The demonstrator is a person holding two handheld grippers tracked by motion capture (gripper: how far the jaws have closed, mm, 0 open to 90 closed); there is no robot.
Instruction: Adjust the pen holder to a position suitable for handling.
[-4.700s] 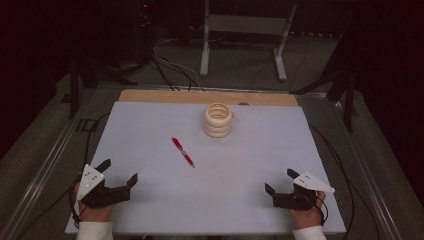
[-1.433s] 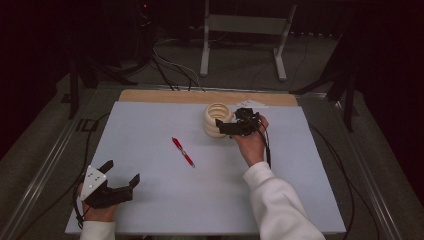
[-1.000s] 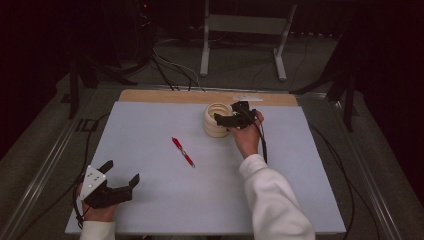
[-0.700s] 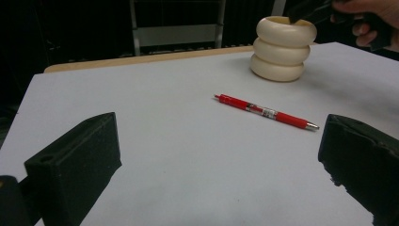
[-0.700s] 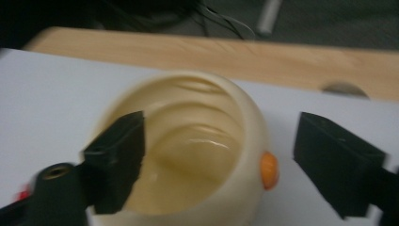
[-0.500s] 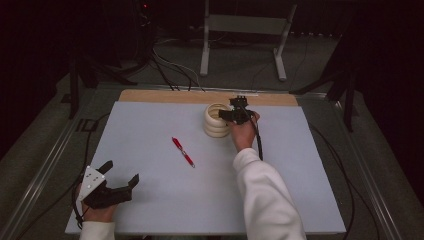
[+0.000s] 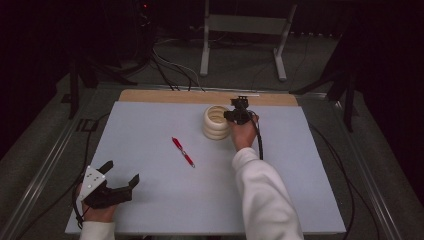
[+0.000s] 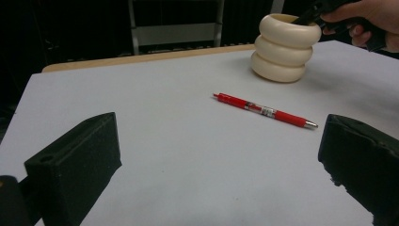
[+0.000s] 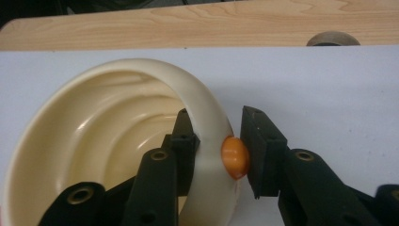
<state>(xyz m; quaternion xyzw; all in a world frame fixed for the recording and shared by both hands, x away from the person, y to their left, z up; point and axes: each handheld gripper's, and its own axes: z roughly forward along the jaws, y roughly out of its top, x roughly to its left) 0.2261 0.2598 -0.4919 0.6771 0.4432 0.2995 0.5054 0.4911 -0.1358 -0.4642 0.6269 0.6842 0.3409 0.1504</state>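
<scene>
A cream ribbed cup (image 7: 216, 122) stands upright at the far middle of the table, also seen as the cup (image 8: 284, 47) in the left gripper view. My right gripper (image 7: 235, 115) reaches it from the right. Its jaws have just been closing and are now shut on the cup's wall (image 9: 207, 113), one jaw inside and one outside. A small orange knob (image 9: 235, 157) is pressed between the outer jaw and the wall. A red pen (image 7: 183, 151) lies flat mid-table, the pen (image 8: 263, 110) ahead of my left gripper (image 8: 219, 123). The left gripper (image 7: 121, 172) rests open and empty at the front left.
A pale sheet (image 7: 150, 130) covers the table, with a wooden strip (image 7: 165, 96) along its far edge. Cables and a metal stand (image 7: 240, 30) lie on the dark floor beyond. A cable (image 7: 259, 140) trails from the right gripper over the sleeve.
The right hand came from the table's front right to the cup, then drew in over its rim. Its jaws closed on the cup's wall. The left gripper stayed put.
</scene>
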